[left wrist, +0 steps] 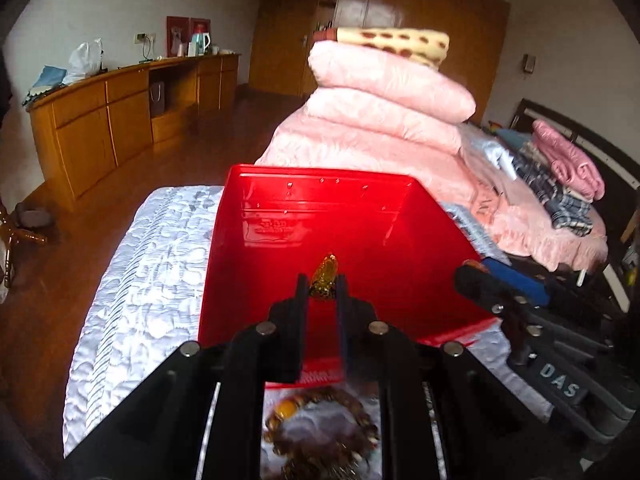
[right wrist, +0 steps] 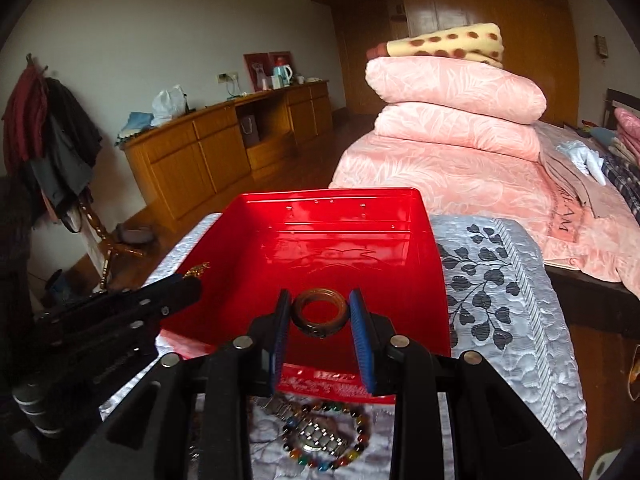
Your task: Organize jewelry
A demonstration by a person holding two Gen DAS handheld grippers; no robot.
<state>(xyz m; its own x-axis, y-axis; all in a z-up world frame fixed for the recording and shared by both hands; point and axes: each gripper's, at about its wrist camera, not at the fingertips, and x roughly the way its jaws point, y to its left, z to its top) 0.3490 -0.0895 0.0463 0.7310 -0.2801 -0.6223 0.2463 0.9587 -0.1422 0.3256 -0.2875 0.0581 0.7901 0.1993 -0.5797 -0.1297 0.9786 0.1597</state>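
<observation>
A red plastic box stands open on a white quilted cloth. My left gripper is shut on a small gold glittery ornament and holds it over the box's near left part; it also shows in the right wrist view. My right gripper is shut on a brown bangle over the box's near edge. A dark beaded bracelet with an amber stone lies on the cloth below my left gripper. A multicoloured bead bracelet and a metal watch lie below my right gripper.
The quilted cloth covers a low surface. A bed with stacked pink quilts and a spotted blanket is behind the box. A wooden sideboard lines the far wall. A coat stand is at the left.
</observation>
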